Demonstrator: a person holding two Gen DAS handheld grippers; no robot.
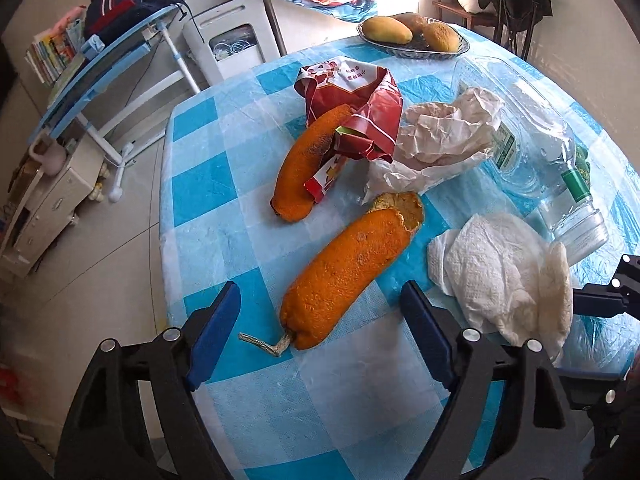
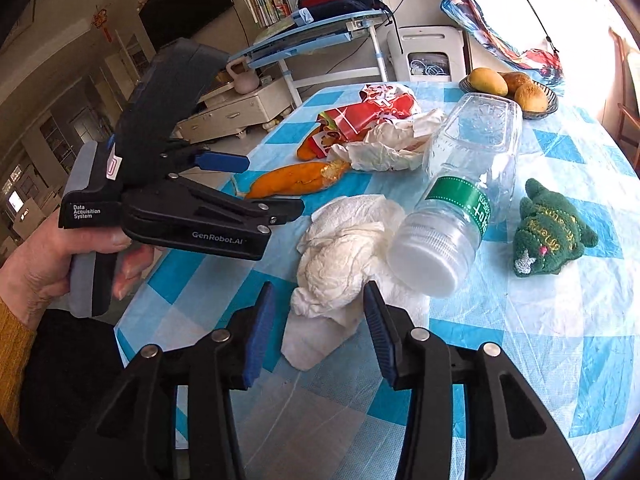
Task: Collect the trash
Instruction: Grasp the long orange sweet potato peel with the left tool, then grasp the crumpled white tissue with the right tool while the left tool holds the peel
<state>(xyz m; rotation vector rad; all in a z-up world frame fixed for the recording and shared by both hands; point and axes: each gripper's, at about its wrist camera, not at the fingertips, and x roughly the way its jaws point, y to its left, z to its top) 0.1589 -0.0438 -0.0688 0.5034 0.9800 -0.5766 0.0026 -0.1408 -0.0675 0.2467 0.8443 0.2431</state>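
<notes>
On the blue-and-white checked tablecloth [image 1: 248, 240] lies a long orange peel [image 1: 348, 268]. Its stem end sits between the blue pads of my left gripper [image 1: 320, 324], which stands open and does not touch it. In the right wrist view the left gripper [image 2: 260, 186] hovers over that peel [image 2: 296, 182]. A crumpled white tissue [image 2: 340, 264] lies between the fingertips of my right gripper [image 2: 320, 320], which is open with its pads clear of the tissue. More trash lies beyond: a second peel [image 1: 308, 160], a red wrapper [image 1: 352, 108], crumpled paper [image 1: 440, 140] and a clear plastic bottle [image 2: 460, 200].
A green knitted toy [image 2: 552, 232] sits right of the bottle. A bowl [image 1: 460, 50] of fruit stands at the table's far edge. The table's left edge drops to the floor, where a blue desk [image 1: 100, 68] and a white cabinet [image 1: 48, 208] stand. A hand [image 2: 36, 268] holds the left gripper.
</notes>
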